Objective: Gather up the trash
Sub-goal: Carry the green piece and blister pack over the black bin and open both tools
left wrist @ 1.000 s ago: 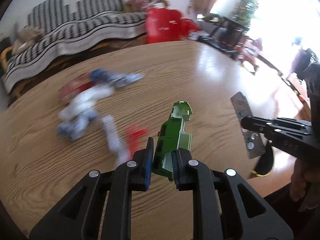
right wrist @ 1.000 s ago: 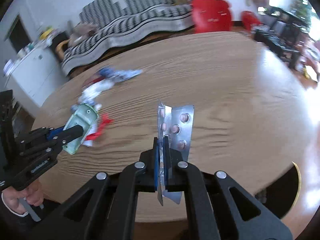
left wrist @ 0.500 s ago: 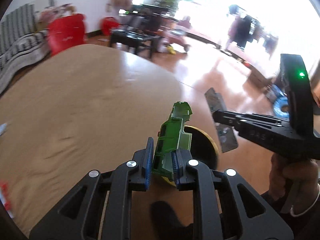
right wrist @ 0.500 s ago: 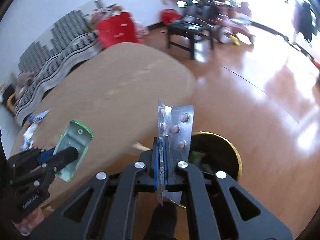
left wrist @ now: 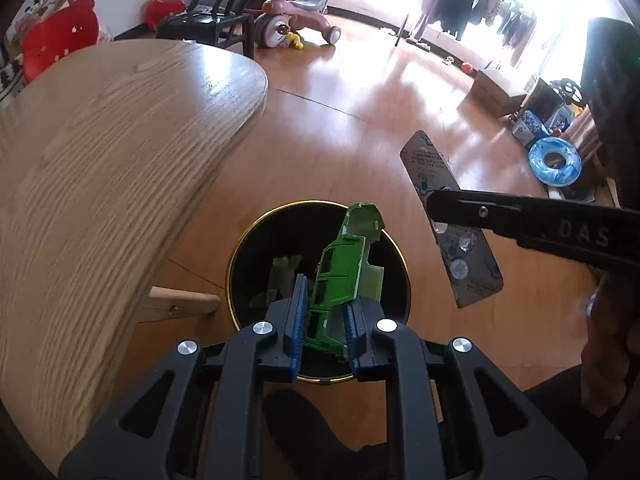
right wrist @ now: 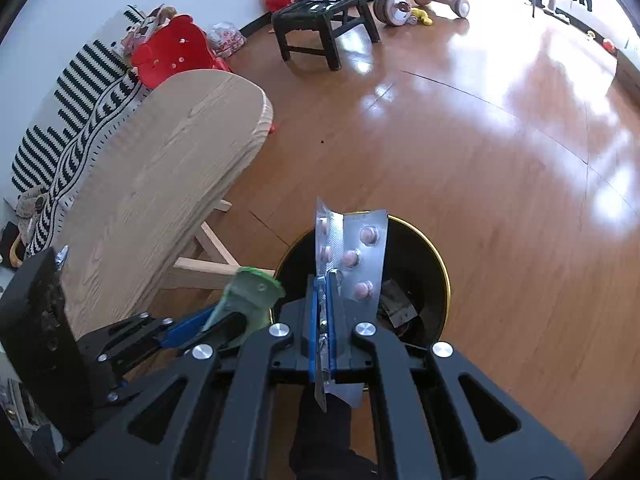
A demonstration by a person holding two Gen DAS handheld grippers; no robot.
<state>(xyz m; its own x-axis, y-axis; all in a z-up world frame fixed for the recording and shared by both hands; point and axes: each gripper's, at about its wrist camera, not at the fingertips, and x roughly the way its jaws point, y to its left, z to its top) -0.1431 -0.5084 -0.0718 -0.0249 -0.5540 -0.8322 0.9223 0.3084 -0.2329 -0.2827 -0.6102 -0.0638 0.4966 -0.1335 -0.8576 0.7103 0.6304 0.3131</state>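
My left gripper (left wrist: 322, 316) is shut on a broken green toy car shell (left wrist: 344, 272) and holds it right over a black trash bin with a gold rim (left wrist: 256, 232) on the floor. My right gripper (right wrist: 322, 320) is shut on a silver blister pack with pink pills (right wrist: 354, 252), also above the bin (right wrist: 440, 268). In the left wrist view the right gripper (left wrist: 436, 208) with the blister pack (left wrist: 460, 236) sits right of the bin. In the right wrist view the left gripper (right wrist: 192, 328) holds the green shell (right wrist: 248, 296) left of the bin.
The wooden table (left wrist: 100, 152) edge is to the left, with its leg brace (left wrist: 180, 304) close to the bin. The bin holds some scraps (right wrist: 396, 308). A black stool (right wrist: 324, 20), a pink ride-on toy (left wrist: 292, 20) and a red chair (right wrist: 172, 52) stand farther off.
Both grippers swung away from the tabletop to the right and down, carrying the green shell and the blister pack over the bin on the floor. Both stay shut.
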